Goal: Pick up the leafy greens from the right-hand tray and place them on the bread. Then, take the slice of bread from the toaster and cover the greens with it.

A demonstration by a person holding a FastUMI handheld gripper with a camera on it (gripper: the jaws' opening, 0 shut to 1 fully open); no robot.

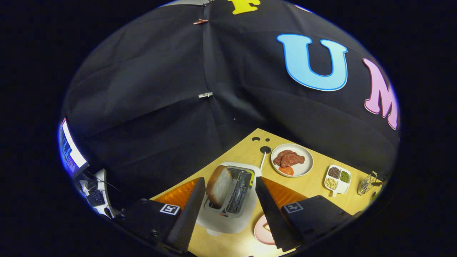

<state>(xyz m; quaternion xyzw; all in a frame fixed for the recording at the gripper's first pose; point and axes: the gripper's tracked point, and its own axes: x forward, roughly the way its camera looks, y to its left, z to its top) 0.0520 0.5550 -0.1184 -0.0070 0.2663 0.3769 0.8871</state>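
Fingers of the tongs stand spread wide, with nothing pinched between them, and I hold them poised above the white two-slot toaster, which lies between and just ahead of the tips. Far off to the left of the left finger a lit monitor stands beside the booth's black cloth wall. Under the left finger and past it lies an orange mat on the pale wooden table. Next, close inside the left finger, a thick slice of white bread with a tan crust stands upright in the toaster's left slot, its top well proud of the slot; the right slot is bare. Just inside the right finger, nearer than the toaster, the rim of a pink plate shows; I cannot tell what lies on it. Beyond the right finger sits a round white plate of brown meat slices with a red tomato slice. Further right rests a white divided dish of beans and grains, then a small wire basket. I see no leafy greens, so I cannot confirm the first step; I judge the step in hand to be taking the bread from the toaster. My next move calls for shifting the tongs left and down until the slice sits between the fingers, then closing on its broad faces and lifting straight up.
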